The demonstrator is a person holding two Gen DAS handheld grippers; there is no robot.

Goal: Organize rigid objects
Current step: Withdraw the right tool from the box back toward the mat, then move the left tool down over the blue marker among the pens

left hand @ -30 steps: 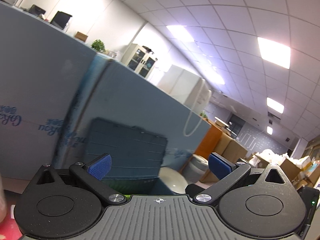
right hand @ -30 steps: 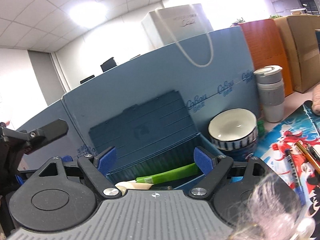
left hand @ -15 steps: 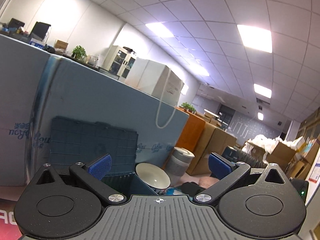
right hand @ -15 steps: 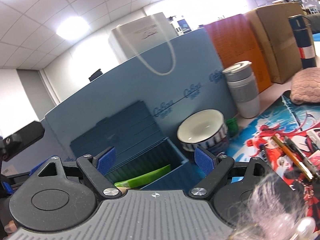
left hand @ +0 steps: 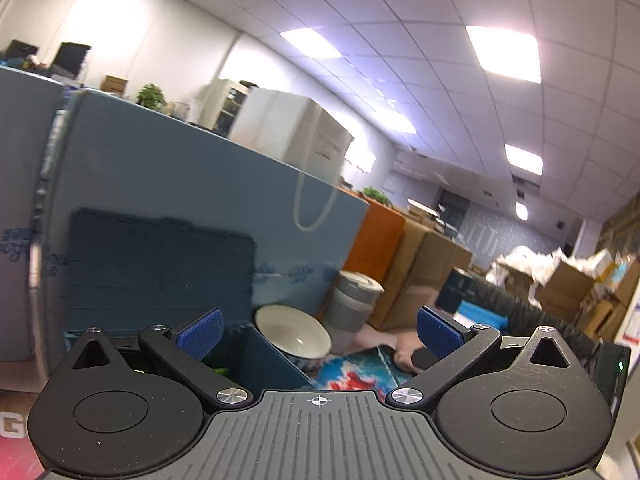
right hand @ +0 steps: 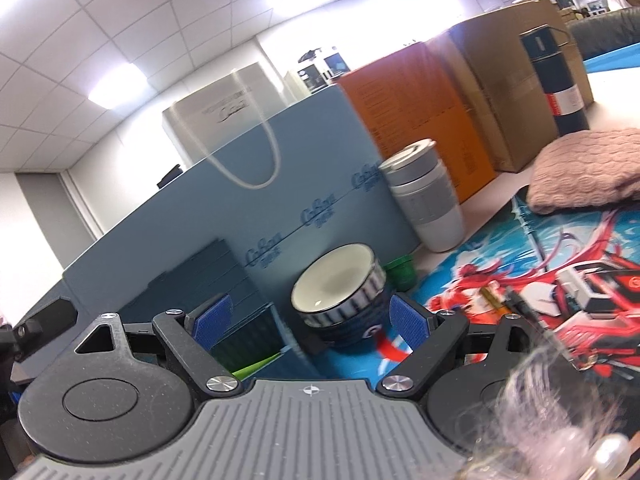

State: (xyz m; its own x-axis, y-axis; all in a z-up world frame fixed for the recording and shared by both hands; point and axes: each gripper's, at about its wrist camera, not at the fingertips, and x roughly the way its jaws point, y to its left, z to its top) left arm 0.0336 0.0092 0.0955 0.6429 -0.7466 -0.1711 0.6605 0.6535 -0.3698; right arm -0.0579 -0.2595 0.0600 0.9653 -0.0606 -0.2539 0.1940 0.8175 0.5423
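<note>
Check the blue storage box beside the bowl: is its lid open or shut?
Open. In the right wrist view the box shows its ribbed interior with a green item inside, and its lid stands raised behind it against the blue board.

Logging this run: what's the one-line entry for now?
left gripper: open, empty | right gripper: open, empty, facing bowl | storage box: lid up

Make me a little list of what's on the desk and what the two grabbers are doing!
bowl: tilted, beside the open box
box: dark blue, lid up, something green inside
cup: grey, lidded, upright behind the bowl
bottle: dark, upright, far back
pens: lying on the picture mat
left gripper: open, empty
right gripper: open, empty, facing the bowl
</note>
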